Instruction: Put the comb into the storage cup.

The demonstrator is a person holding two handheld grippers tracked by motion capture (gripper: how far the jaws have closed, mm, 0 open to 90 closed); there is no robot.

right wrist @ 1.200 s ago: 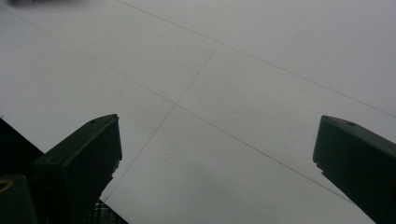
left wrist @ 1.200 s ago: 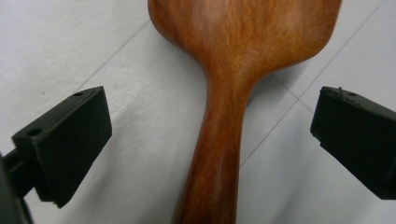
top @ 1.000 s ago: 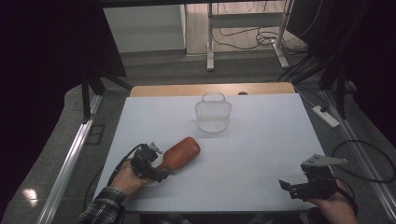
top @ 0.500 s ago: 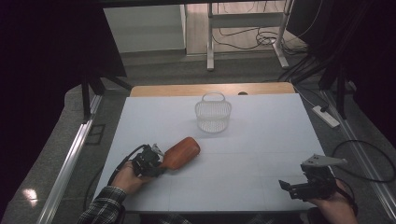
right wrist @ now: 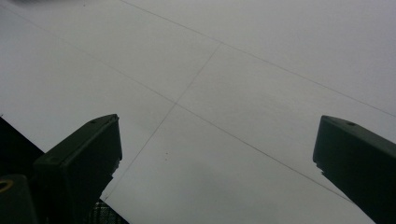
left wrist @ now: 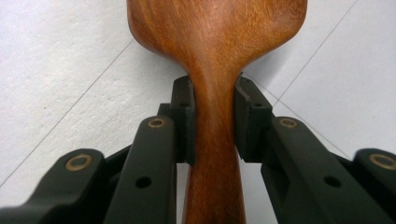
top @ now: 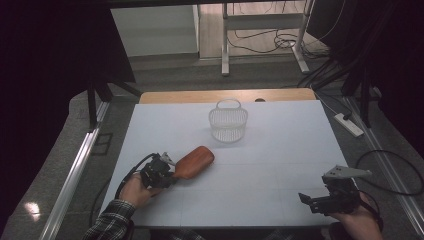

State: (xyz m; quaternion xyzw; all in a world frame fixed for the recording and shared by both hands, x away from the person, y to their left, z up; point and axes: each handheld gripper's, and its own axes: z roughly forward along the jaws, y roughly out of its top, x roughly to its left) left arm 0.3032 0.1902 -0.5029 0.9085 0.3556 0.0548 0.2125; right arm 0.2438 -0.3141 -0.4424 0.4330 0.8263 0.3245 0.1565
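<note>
Lying on the white counter, toward its near left part: a wooden brush of warm reddish-brown, smooth and glossy, with fine grain running along its length. Broadening from a narrow handle into a rounded, oval head, back side up, head pointing toward the counter's middle.

Clamping on the narrow neck of that handle: the left gripper, jaws having just been closing, pads now pressing the wood from both sides, as seen in the left gripper view. Holding it from below, at the counter's near left edge: a hand with a plaid sleeve.

Standing farther back, near the middle of the counter and well apart from the brush: a small white wire basket with a loop handle, upright.

Resting at the near right corner, well apart from brush and basket: the right gripper, jaws spread wide, nothing between them, bare counter with thin seam lines showing in the right gripper view.
</note>
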